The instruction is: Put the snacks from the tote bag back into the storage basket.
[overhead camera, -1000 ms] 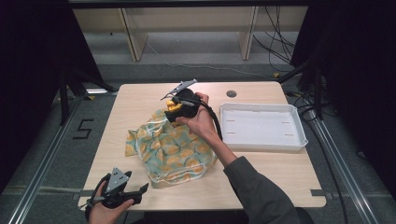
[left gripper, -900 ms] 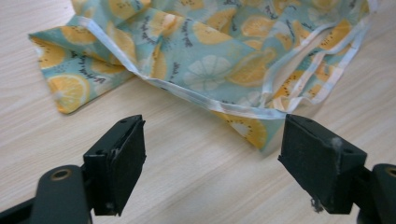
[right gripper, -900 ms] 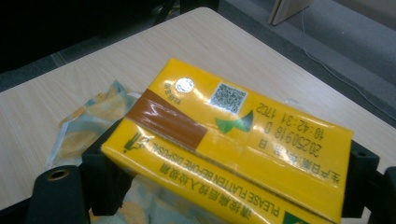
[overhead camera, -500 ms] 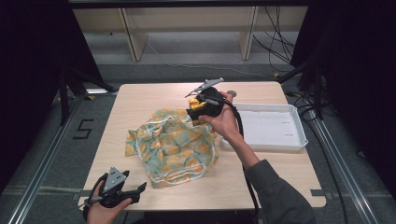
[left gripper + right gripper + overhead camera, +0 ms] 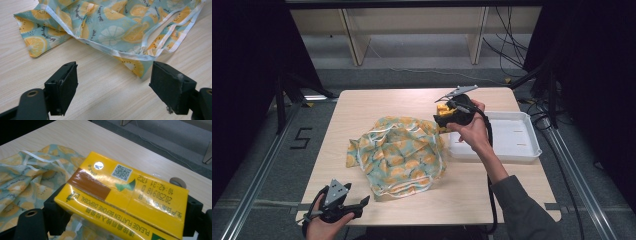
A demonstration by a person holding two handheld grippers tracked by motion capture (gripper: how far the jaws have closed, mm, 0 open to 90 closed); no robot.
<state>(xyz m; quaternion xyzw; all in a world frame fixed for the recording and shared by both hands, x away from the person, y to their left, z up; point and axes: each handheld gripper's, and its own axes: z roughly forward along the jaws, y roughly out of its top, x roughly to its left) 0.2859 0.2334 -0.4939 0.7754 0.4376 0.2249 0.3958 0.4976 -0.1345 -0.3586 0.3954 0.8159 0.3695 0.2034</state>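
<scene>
Slippage is the chief risk: the yellow carton [image 5: 122, 202] is clamped across its width by the right gripper [image 5: 451, 111], right of centre in the high view, between the fruit-print bag [image 5: 399, 152] and the white tray [image 5: 524, 150]. If grip pressure is reduced, the glossy carton may be dropped short of the tray. The left gripper [image 5: 337, 205], lower left, is held wide and empty.

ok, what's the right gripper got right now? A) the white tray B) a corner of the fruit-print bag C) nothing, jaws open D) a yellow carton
D: the right gripper is shut on the yellow carton, its jaws pressing the carton's two ends, held up between the bag and the tray. The left gripper is open and holds nothing.
</scene>
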